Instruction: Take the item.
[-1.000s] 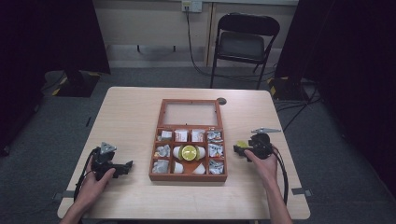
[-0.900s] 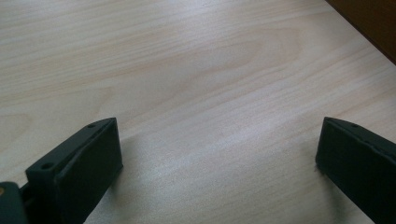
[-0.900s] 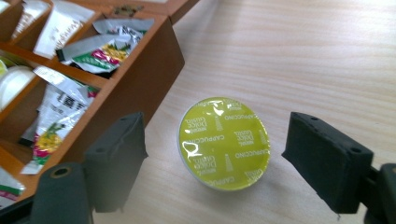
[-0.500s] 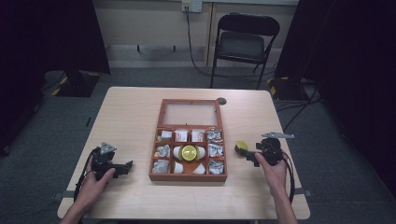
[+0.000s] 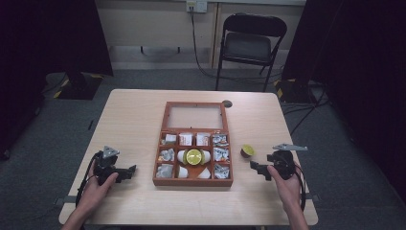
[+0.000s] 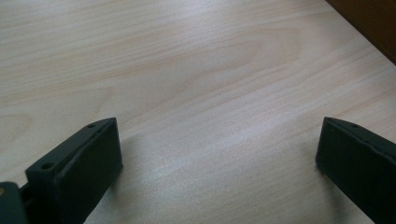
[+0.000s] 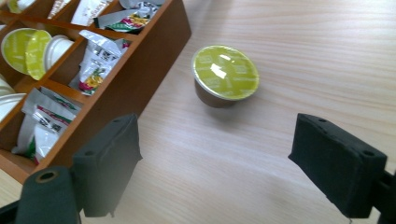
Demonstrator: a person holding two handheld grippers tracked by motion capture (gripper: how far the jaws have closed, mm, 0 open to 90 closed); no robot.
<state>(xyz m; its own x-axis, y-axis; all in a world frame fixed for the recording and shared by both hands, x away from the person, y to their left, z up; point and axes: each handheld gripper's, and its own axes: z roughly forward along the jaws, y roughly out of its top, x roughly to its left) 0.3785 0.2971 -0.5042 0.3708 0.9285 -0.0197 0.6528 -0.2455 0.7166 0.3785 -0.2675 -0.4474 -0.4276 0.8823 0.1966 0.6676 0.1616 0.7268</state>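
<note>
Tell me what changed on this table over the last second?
The right tool let go of the green-lidded capsule, its jaws having just been opening, and drew back toward the table's right edge. The capsule now sits alone on the wood beside the wooden box, nothing between the jaws. The left tool, open, and the box's contents stayed as they were.

a black folding chair (image 5: 252, 45) stands on the grey carpet (image 5: 143, 79) beyond the far edge of the table (image 5: 134, 120). a cable (image 5: 201, 52) hangs from a wall socket (image 5: 196, 5) at far centre. a small dark round disc (image 5: 227, 103) sits in the tabletop beside the box's far right corner.
</note>
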